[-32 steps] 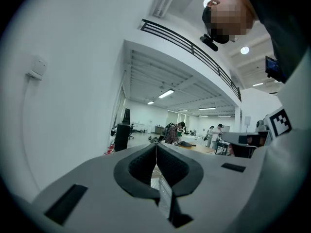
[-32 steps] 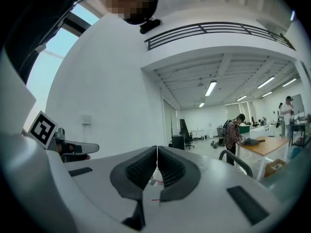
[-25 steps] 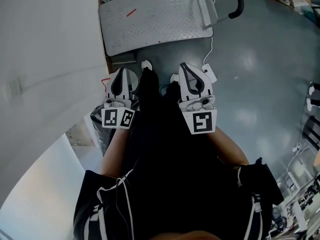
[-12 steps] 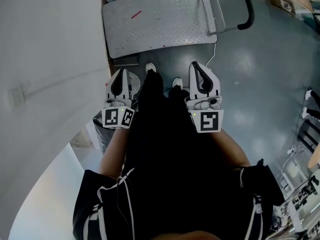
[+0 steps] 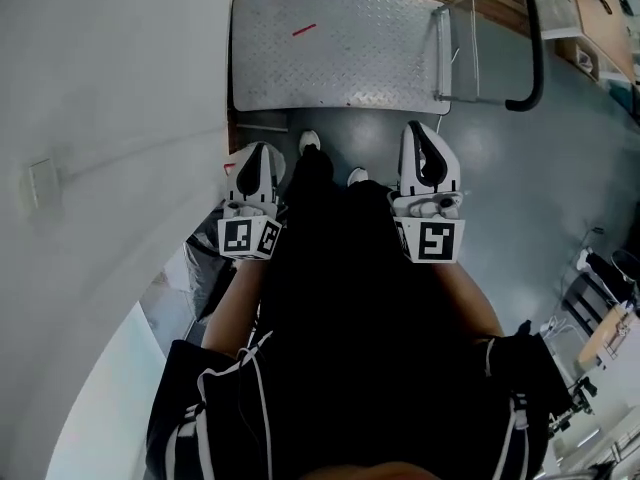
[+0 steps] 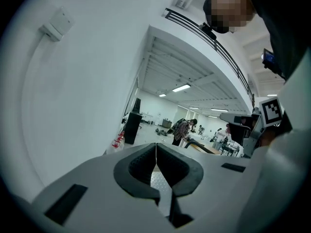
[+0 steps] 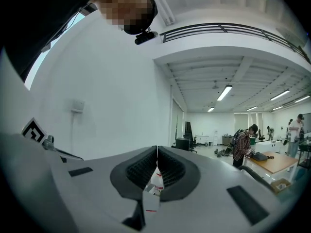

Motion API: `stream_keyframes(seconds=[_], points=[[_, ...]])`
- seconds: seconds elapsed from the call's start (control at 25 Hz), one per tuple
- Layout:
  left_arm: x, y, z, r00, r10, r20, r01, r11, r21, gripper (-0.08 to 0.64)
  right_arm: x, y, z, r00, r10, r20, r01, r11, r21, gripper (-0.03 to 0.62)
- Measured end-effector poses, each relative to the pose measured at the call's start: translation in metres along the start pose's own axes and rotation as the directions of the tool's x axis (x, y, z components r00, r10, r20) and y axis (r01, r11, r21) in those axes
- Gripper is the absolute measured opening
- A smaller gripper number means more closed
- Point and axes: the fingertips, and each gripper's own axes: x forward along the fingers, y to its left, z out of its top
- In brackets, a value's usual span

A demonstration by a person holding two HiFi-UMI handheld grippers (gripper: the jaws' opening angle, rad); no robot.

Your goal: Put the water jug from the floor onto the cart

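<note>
Both claws, the left claw (image 6: 156, 152) and the right claw (image 7: 157, 154), are shut on nothing and held level beside my legs, as I'm only facing the cart (image 5: 340, 48) at 12 o'clock. The water jug (image 6: 116, 141) is, I judge, that pale red-marked shape on the floor at 11 o'clock.

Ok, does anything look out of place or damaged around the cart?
Nothing looks spilled or damaged. The only oddity is a short red mark on the deck of the grey checker-plate metal cart; I can't tell whether it's tape or a scratch. The left tool and right tool are shut and empty.
</note>
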Motion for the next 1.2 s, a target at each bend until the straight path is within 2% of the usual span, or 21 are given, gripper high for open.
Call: stream_keyframes(seconds=[0.2,0.44,0.6,0.72,0.8,0.96,1.04,1.12,1.2], points=[[0.005,0.035,0.004,1.000,0.022,-0.009,-0.022,1.000,-0.009,0.018,0.036,0.017,-0.003,0.999,-0.011,-0.034,0.011,1.000,-0.025,0.018],[0.021,0.044,0.036,0.998,0.044,0.040,-0.042,0.999,-0.032,0.018,0.058,0.032,0.003,1.000,0.027,0.002,-0.027,1.000,0.001,0.018],[0.027,0.024,0.060,0.994,0.041,0.105,-0.050,0.995,0.081,0.018,0.068,0.027,0.011,0.997,0.069,0.021,-0.069,0.998,-0.002,0.018],[0.028,0.011,0.062,0.993,0.034,0.115,-0.052,0.987,0.153,0.018,0.073,0.025,0.015,0.995,0.100,0.029,-0.100,0.995,0.007,0.018],[0.025,0.017,0.058,0.990,0.090,0.104,-0.106,0.982,0.156,0.018,0.075,0.027,0.017,0.991,0.127,0.035,-0.127,0.992,0.000,0.018],[0.004,0.065,0.034,0.954,0.298,0.043,-0.301,0.947,0.109,0.019,0.082,0.033,0.012,0.985,0.171,0.020,-0.172,0.985,0.030,0.018],[-0.008,0.089,0.009,0.933,0.356,-0.052,-0.353,0.934,0.057,0.020,0.085,0.043,0.009,0.978,0.207,0.011,-0.207,0.977,0.043,0.018],[-0.022,0.115,-0.025,0.898,0.399,-0.186,-0.404,0.915,0.008,0.020,0.087,0.056,0.007,0.969,0.248,0.011,-0.248,0.968,0.039,0.018],[-0.040,0.141,-0.055,0.852,0.442,-0.281,-0.472,0.880,-0.047,0.020,0.090,0.067,0.004,0.961,0.278,-0.002,-0.278,0.960,0.041,0.018]])
